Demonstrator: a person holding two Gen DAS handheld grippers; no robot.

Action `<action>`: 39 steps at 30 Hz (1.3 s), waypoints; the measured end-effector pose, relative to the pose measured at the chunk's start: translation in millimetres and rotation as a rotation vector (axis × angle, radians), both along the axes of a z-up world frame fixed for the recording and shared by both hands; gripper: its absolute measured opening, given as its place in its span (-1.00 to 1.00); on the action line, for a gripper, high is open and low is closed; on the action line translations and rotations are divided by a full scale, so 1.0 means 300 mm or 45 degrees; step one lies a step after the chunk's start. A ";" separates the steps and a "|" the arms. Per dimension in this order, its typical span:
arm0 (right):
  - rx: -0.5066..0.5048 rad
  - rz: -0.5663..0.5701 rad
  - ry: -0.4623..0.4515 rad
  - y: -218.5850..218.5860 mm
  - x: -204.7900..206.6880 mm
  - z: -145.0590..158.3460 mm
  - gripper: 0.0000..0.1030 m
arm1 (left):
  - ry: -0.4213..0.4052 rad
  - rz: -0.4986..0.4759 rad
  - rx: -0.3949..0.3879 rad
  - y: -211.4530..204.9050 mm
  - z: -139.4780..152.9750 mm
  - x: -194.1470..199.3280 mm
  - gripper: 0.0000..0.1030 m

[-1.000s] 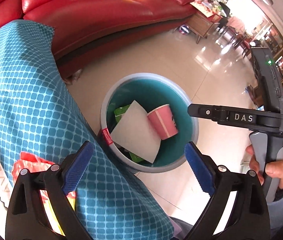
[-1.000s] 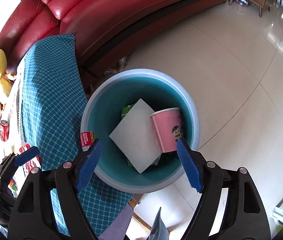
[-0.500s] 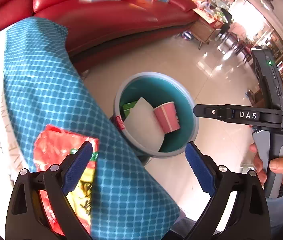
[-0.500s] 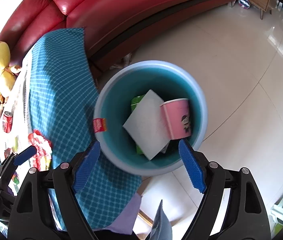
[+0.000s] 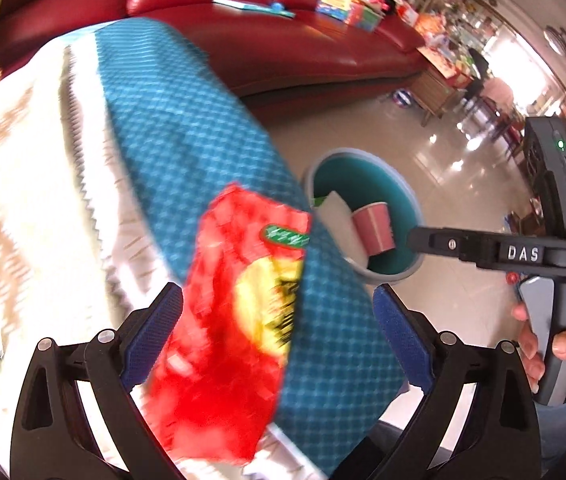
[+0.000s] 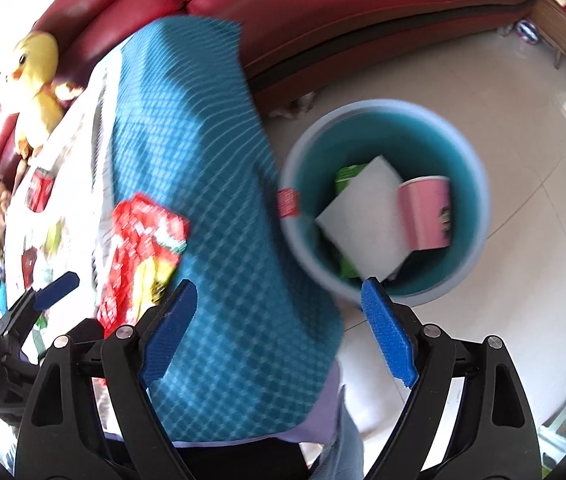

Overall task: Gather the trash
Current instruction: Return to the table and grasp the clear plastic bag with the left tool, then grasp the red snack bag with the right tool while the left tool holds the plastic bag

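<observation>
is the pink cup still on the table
No, the pink cup lies on its side inside the teal bin on the floor, next to a white sheet.

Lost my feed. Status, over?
Left gripper open, empty, above red snack bag on table. Right gripper open, empty. Bin holds pink cup. Nothing blocking.

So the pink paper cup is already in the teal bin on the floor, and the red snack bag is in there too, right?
Not quite. The pink paper cup does lie in the teal bin on the floor, but the red snack bag is not in there: it lies on the blue checked cloth at the table's edge. The left wrist view shows this.
</observation>
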State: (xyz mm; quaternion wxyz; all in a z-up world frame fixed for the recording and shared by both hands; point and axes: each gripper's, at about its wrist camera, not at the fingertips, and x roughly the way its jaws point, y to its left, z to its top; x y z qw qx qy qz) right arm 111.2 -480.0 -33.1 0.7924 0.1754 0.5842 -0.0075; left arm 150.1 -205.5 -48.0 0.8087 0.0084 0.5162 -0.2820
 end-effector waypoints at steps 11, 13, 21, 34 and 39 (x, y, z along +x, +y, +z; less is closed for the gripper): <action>0.045 0.163 0.056 0.338 0.005 -0.072 0.56 | -0.018 0.150 -0.019 0.334 -0.007 -0.062 0.87; 0.069 0.181 0.062 0.384 -0.003 -0.078 0.56 | -0.024 0.168 -0.015 0.389 0.000 -0.081 0.87; 0.057 0.270 0.068 0.516 -0.061 -0.074 0.56 | -0.044 0.289 0.031 0.582 -0.001 -0.229 0.87; 0.044 0.340 0.041 0.599 -0.152 -0.065 0.56 | 0.062 0.464 0.066 0.716 -0.131 -0.378 0.77; 0.028 0.309 0.057 0.553 -0.126 -0.079 0.56 | 0.032 0.424 0.047 0.682 -0.141 -0.353 -0.32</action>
